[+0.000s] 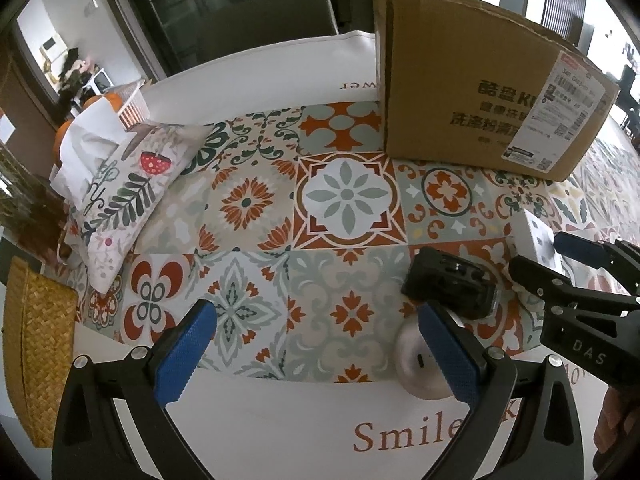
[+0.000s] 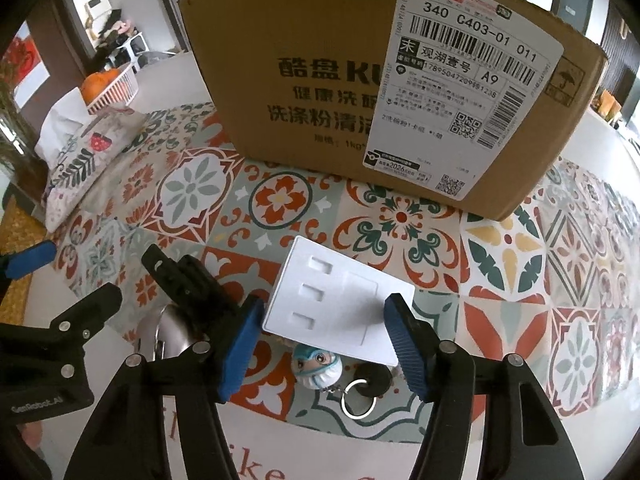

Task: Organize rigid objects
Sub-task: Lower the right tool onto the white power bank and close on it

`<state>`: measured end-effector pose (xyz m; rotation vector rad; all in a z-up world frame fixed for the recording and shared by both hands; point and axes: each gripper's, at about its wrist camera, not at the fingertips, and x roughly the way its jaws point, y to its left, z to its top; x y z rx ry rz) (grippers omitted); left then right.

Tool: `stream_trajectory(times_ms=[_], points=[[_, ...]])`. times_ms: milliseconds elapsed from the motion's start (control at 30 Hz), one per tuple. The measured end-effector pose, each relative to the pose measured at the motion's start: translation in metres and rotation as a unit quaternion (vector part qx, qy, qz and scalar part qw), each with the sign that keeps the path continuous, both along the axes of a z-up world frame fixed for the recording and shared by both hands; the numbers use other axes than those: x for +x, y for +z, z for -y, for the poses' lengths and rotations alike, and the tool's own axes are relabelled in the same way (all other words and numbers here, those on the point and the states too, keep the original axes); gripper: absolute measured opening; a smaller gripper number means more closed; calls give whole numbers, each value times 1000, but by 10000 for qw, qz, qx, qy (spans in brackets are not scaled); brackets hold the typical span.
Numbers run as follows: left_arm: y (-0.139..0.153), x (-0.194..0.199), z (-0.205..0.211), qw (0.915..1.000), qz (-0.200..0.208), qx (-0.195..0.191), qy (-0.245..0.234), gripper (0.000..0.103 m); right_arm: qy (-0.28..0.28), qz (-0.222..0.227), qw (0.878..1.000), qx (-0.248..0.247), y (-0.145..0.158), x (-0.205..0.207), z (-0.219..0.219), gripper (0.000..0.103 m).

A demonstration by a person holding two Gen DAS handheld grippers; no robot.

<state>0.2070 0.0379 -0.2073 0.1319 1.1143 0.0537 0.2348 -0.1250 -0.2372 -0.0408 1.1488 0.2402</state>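
the left gripper [image 1: 316, 354] hangs with its ribbed blue pads spread wide and nothing between them. its right finger covers part of a round silver object [image 1: 416, 364] lying at the edge of the patterned mat; what that object is stays hard to make out. just beyond it lies a black boxy device [image 1: 450, 284], angular and matte, its far end partly hidden by the other tool in the right wrist view.

the right gripper [image 2: 324, 344] is also spread wide and empty, its pads flanking the near edge of a white plastic tray [image 2: 340, 304], a flat moulded piece with three small rectangular recesses and one larger square one. whether the pads touch it cannot be told. under the tray's near edge peeks a small figure keychain [image 2: 318, 368] with a teal-and-white head, beside a black disc [image 2: 374, 380] and a metal ring [image 2: 358, 398]; the tray cuts off their far sides.

all sit on a tiled-pattern tablecloth [image 1: 344, 196]. farther back stands a cardboard box [image 2: 320, 92] with a shipping label, its top cut off. to the left lie a printed fabric tissue cover [image 1: 120, 192] and a woven straw mat [image 1: 36, 360].
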Motion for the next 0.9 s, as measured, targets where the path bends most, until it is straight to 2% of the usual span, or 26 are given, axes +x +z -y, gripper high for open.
stream_trajectory(times_ms=[433, 533, 633, 900], points=[[-13, 11, -6, 9994, -158, -169, 257, 102, 396, 61, 9990, -203, -3, 22, -11, 65], [-11, 10, -4, 9996, -90, -149, 203, 102, 287, 64, 9994, -170, -1, 19, -8, 69], [-8, 8, 1, 9998, -8, -151, 112, 102, 108, 155, 9998, -78, 3, 12, -2, 80], [-13, 9, 6, 9999, -10, -159, 28, 102, -79, -24, 10000, -24, -5, 10, 10, 84]])
